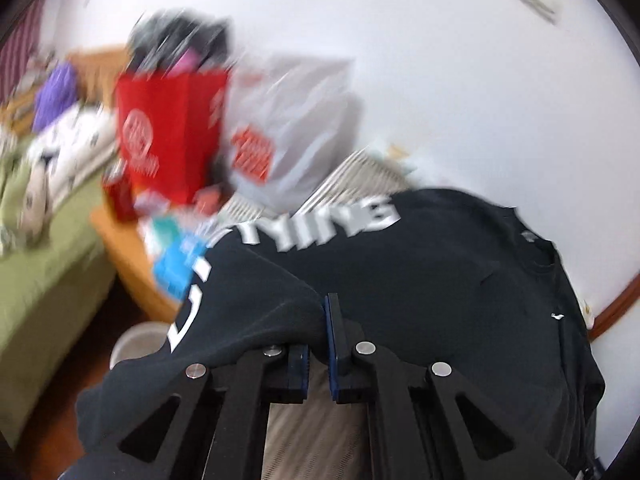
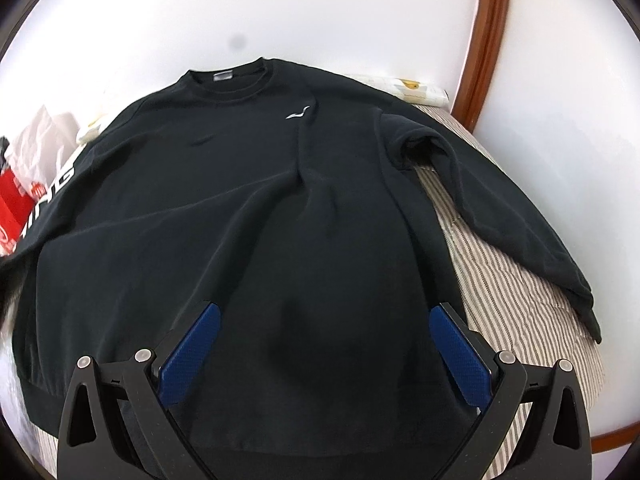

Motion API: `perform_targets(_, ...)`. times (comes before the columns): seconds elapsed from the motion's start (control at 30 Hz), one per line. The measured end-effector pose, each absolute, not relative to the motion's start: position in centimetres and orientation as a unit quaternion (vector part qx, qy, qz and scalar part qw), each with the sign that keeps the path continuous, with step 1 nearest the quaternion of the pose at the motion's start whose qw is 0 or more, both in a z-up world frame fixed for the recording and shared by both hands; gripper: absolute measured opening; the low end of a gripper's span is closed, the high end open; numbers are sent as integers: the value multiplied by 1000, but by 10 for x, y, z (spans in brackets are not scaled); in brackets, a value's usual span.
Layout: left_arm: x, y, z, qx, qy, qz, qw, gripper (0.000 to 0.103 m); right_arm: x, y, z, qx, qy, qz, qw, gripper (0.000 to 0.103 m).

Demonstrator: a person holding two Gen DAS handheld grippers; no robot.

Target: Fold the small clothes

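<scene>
Lengthwise, black sweatshirt (image 2: 240, 200), collar toward wall (image 2: 280, 8)

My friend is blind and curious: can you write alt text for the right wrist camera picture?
A black long-sleeved sweatshirt lies spread flat on a striped cloth surface, its collar toward a white wall. The right gripper, with blue pads, hangs open above its lower part.

Left wrist view smearing with motion blur: red bag (image 1: 172, 136), white plastic bag (image 1: 296, 132), purple item (image 1: 56, 94) all unreadable. White lettering on black sweatshirt (image 1: 420, 280) only partly legible, fabric fold covering its start. Left gripper (image 1: 320, 344) pad tips disappearing under sleeve cloth. Right wrist view cropping sweatshirt hem (image 2: 280, 456) at bottom edge; left sleeve (image 2: 44, 204) running out of frame.
</scene>
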State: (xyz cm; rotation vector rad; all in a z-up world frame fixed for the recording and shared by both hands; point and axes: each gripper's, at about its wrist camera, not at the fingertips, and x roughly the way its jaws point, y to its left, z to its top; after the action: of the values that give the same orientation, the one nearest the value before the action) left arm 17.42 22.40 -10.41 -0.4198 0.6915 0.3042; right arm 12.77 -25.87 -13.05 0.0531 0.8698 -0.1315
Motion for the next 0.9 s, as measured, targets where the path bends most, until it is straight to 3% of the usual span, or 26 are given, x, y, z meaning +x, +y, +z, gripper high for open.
perform_targets(0.33,247,68,-38,-36,312,44,948,7,115,-315,-116,64,381,-79,919,103)
perform_targets(0.57,283,-41,-76,36,354,-43,933,7,95,-352,-127,70,389,-108,912,103)
perform_targets(0.7,290,-63,-101,44,392,-55,917,8,85,-366,-131,55,389,-131,910,103)
perform_targets(0.9,266,-57,-100,27,403,-60,913,25,88,-358,-128,35,387,-118,914,103)
